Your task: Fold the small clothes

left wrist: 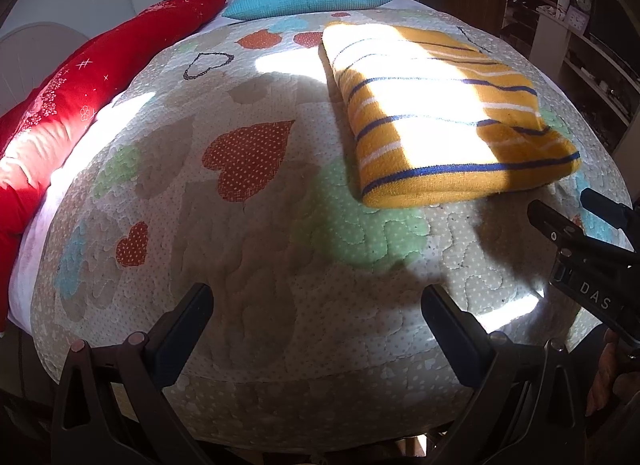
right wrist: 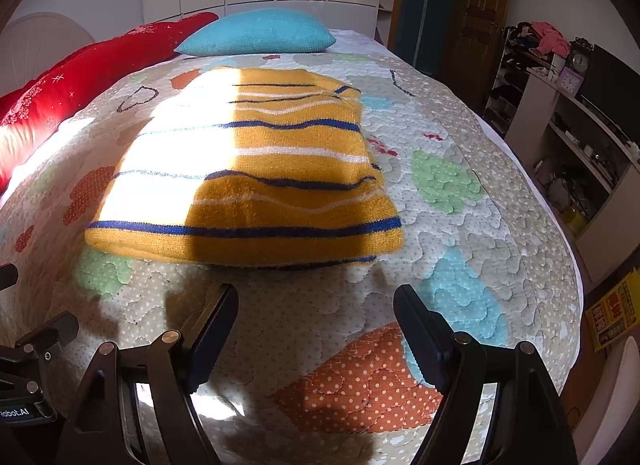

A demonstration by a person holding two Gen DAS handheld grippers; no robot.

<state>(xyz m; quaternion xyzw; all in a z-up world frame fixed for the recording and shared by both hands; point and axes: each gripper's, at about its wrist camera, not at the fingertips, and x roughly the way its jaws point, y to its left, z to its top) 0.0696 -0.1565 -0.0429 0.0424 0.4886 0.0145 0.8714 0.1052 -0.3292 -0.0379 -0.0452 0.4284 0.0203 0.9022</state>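
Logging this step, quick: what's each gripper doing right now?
Left gripper: open, holding nothing.
Right gripper: open, holding nothing, just short of the folded striped sweater.

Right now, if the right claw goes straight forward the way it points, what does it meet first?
Probably the folded yellow striped sweater, at its near edge. The open right claw points at it, with only bare quilt between. Depth is unclear.

Harsh sun glare across sweater (right wrist: 244,169); deep shadows; fisheye edges, perhaps soft.
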